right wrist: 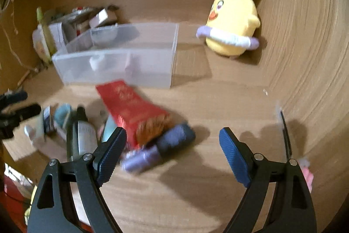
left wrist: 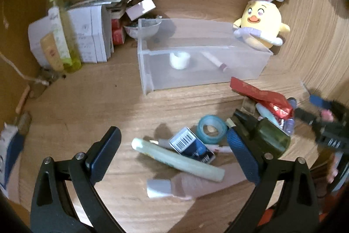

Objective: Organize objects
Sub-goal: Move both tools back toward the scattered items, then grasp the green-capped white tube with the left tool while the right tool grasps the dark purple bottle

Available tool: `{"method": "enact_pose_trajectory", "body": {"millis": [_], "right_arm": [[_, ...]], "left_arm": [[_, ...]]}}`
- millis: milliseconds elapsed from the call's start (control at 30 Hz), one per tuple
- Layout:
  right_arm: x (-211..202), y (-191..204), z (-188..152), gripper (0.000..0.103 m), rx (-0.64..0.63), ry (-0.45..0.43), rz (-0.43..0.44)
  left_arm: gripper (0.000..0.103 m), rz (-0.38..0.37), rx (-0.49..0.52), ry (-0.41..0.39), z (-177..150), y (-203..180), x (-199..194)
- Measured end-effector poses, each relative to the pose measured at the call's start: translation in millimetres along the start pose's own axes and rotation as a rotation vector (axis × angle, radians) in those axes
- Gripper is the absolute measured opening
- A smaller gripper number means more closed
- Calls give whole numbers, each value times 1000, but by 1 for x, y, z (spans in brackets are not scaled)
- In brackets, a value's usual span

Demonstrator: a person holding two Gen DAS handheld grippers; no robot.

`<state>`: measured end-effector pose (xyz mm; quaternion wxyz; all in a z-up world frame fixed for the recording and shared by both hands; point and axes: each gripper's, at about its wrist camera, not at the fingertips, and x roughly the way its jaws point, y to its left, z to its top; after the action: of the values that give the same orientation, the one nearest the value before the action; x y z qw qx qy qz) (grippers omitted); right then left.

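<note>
Both claws stand wide open and empty: the left claw [left wrist: 174, 145] hangs over the near pile, the right claw [right wrist: 172, 145] by the one purple capped bottle [right wrist: 159, 150]. The step looks like choosing a pick. One clear plastic bin [left wrist: 150, 71] farther back holds two items, awaiting more.

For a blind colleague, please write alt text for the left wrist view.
The open left gripper hovers over a pale green tube, a blue box and a tape roll on a wooden desk; behind, a clear bin and a yellow chick plush.
</note>
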<state>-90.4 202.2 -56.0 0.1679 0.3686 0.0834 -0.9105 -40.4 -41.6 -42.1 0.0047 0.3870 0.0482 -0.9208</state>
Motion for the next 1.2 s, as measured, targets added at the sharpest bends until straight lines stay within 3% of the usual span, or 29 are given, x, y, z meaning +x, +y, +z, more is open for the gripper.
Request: {"method": "enact_pose_trajectory", "body": {"millis": [67, 267, 600, 833, 1033, 1200], "right_arm": [[2, 2, -7, 85, -2, 17, 7], [13, 1, -12, 85, 39, 36, -6], [17, -14, -19, 85, 77, 45, -10], [17, -30, -21, 84, 104, 49, -38], [13, -38, -19, 84, 111, 43, -61], [16, -48, -19, 72, 158, 49, -34]], "left_arm": [[99, -22, -15, 21, -5, 0, 3], [99, 37, 17, 71, -18, 0, 18], [99, 48, -82, 95, -30, 46, 12], [97, 69, -110, 92, -34, 59, 10], [79, 94, -85, 92, -30, 62, 13], [62, 118, -62, 86, -25, 63, 18]]}}
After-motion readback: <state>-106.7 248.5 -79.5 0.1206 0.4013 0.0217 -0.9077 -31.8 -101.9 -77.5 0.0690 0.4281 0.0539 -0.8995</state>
